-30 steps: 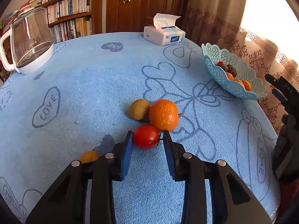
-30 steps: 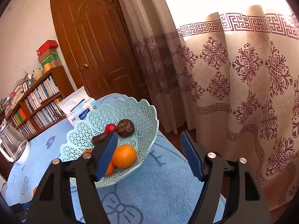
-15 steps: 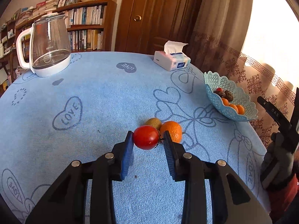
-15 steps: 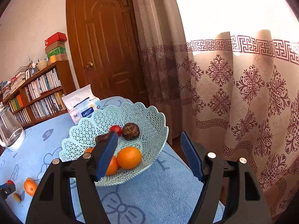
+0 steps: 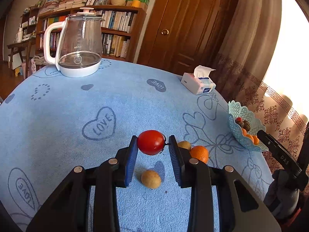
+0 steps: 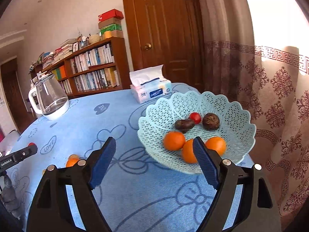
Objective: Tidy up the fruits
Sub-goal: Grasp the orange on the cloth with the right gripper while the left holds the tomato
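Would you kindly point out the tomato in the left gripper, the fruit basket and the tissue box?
tomato (image 5: 151, 142), left wrist view, middle of its red skin.
fruit basket (image 6: 234, 114), right wrist view, bare lattice wall.
tissue box (image 6: 152, 93), right wrist view, front face.

I saw the table (image 5: 58, 116) under a blue cloth printed with hearts. On it stood a glass kettle (image 5: 79, 44), a tissue box (image 5: 199, 84) and a lattice basket (image 6: 231, 116); an orange (image 5: 199, 153) and two brownish fruits (image 5: 151, 179) lay loose.
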Demonstrator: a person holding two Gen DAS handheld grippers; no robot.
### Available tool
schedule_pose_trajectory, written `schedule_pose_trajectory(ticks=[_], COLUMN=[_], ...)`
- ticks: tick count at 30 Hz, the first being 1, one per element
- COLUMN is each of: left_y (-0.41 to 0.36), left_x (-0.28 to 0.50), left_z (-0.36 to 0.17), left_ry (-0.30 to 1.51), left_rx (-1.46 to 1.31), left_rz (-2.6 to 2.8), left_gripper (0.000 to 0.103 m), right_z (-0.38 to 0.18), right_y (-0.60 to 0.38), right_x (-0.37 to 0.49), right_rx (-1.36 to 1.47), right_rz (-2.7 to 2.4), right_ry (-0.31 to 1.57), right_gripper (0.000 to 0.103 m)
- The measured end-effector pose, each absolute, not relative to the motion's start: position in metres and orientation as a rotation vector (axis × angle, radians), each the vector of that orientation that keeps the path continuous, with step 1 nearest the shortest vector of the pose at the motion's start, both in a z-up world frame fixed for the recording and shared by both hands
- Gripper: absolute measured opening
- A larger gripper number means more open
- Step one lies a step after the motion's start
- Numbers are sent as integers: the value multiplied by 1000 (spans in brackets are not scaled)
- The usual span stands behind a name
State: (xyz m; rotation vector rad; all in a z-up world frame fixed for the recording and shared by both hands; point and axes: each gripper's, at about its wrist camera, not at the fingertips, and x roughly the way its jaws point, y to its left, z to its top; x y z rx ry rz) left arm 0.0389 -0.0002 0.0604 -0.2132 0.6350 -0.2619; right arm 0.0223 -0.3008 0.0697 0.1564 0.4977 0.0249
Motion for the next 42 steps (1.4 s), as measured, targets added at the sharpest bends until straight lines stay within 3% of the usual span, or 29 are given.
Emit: schedule_pose_trajectory(ticks=[17,28,42], left_y=[4,4,0], left_x=[40,40,41], left_z=[59,56,53], left_ry=[642,649,661], left_rx=[-241,-244,-232], left_rz=[-269,-272,-284], left_gripper=[33,33,33], right_z=[33,19,26], right_y=[-176,-168,-180], right_x=[70,85,71], right_rx=[69,44,81], right_rz=[398,396,383], right_ry=[796,862,820], right_gripper=[82,42,41])
